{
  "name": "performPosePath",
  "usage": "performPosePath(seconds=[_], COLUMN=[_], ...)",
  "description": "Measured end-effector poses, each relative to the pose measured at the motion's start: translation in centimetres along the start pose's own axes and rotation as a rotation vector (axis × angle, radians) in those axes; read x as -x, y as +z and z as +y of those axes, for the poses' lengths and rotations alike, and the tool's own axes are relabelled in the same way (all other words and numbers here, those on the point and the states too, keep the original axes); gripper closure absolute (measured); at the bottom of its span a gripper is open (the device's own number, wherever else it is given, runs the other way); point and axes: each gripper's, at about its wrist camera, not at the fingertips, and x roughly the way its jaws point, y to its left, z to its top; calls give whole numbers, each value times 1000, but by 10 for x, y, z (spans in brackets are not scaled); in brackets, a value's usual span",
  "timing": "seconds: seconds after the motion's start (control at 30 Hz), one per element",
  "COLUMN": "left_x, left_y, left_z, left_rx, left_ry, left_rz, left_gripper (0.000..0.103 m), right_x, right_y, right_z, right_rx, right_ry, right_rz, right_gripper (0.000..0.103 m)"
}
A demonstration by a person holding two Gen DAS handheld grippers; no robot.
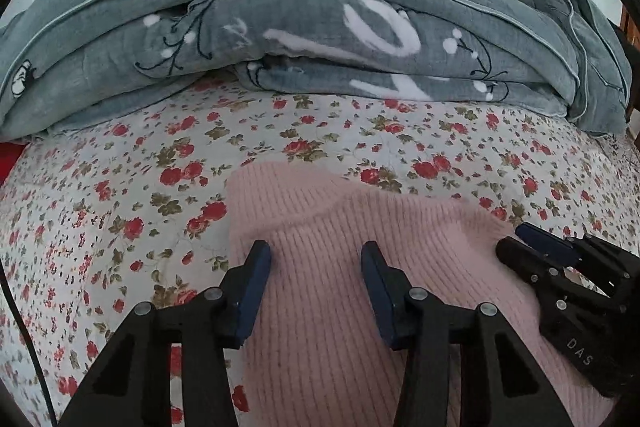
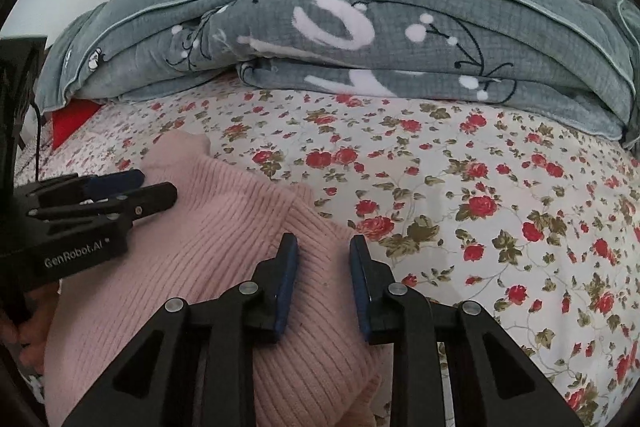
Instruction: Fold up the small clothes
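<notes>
A pink knit sweater (image 1: pixel 360 267) lies partly folded on the floral bedsheet (image 1: pixel 120 207), near a heaped grey blanket (image 1: pixel 320 27). Left gripper (image 1: pixel 316 263) and right gripper (image 2: pixel 324 259) hover over it, jaws apart and holding nothing, apparently poised to smooth the fold.

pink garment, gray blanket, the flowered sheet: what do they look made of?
Pink garment: ribbed knit, soft matte, probably wool or acrylic; vertical ribs show. Gray blanket: plush fleece-like pile, waffle-textured, piped edge. Flowered sheet: thin smooth woven cloth, likely cotton, printed roses.
</notes>
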Motion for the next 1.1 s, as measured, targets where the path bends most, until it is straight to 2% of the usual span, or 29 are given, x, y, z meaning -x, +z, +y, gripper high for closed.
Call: performPosePath(seconds=[0.17,0.37,0.67,0.87,1.1], left_x=[-2,-2,-1,0,0], left_y=[0,-1,-2,-2,-3], left_z=[7,5,2,7,7], left_rx=[31,19,0,25,28], left_ry=[-27,-10,18,-13,-12], left_rz=[-4,-11,-22,-32,-33], left_gripper=[56,56,55,55,55], right_x=[0,2,5,5,5], right_y=[0,-1,-2,-2,-2], right_z=[-3,-4,3,5,5], right_rx=[-18,-29,-1,6,11], right_ry=[12,-15,-60,-69,-72], right_rz=[-8,-15,-36,-39,-38], right_gripper=[73,61,61,61,61])
